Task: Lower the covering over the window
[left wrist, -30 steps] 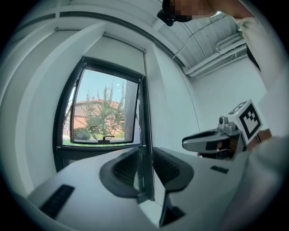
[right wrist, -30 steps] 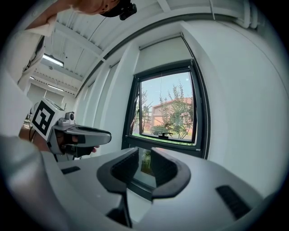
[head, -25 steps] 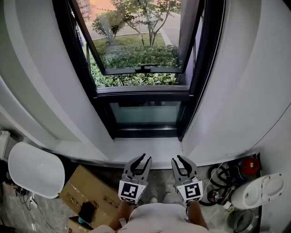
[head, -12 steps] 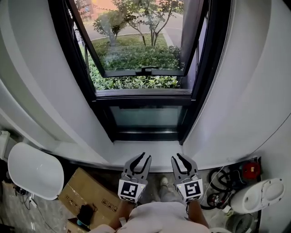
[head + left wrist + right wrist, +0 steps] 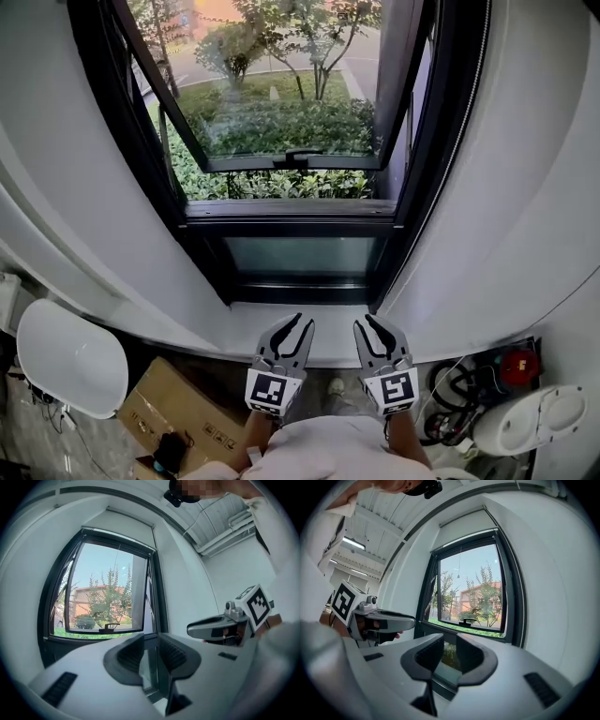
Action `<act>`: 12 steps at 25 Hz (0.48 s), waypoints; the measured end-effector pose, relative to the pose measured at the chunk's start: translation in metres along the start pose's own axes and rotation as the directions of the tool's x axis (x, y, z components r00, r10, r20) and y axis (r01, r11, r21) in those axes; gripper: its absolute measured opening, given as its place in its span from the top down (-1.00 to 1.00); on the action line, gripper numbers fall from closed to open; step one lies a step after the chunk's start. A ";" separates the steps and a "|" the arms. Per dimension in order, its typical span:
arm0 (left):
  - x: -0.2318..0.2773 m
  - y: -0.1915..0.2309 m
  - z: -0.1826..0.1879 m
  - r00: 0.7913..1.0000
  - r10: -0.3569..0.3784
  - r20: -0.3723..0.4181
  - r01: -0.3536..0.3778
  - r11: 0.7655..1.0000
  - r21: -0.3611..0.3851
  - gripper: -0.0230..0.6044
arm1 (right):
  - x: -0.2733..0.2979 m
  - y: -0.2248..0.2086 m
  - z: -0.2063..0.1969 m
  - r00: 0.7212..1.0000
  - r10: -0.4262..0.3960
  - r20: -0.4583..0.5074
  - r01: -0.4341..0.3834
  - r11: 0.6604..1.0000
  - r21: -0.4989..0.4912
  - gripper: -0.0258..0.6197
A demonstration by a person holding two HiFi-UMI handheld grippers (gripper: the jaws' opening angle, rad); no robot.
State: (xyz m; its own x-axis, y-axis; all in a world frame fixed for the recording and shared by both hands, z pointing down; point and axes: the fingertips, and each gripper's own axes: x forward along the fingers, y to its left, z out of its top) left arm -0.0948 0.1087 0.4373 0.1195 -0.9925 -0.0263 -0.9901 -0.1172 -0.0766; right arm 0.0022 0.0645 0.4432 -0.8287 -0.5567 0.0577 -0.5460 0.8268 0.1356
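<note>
The left gripper (image 5: 303,322) and the right gripper (image 5: 364,322) are side by side in front of the window (image 5: 281,122), low down by its bottom edge. Each one has its jaws partly open, with a small gap. Nothing is in either gap, and neither gripper touches the window. The covering (image 5: 461,524) is up at the top of the window. It shows only as a white strip and is hard to make out. A thin chain (image 5: 523,613) hangs at the window's right side. In the head view the window's top is cut off.
</note>
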 end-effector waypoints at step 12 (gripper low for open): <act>0.100 0.002 -0.002 1.000 -0.015 -0.025 0.015 1.000 0.004 0.61 | 0.047 -0.089 -0.009 0.999 -0.038 -0.030 0.039 0.999 0.032 0.69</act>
State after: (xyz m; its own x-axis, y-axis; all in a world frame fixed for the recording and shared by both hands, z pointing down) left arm -0.0851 0.0088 0.4363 0.1326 -0.9912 -0.0006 -0.9880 -0.1321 -0.0806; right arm 0.0126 -0.0361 0.4431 -0.8032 -0.5900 0.0821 -0.5817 0.8065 0.1058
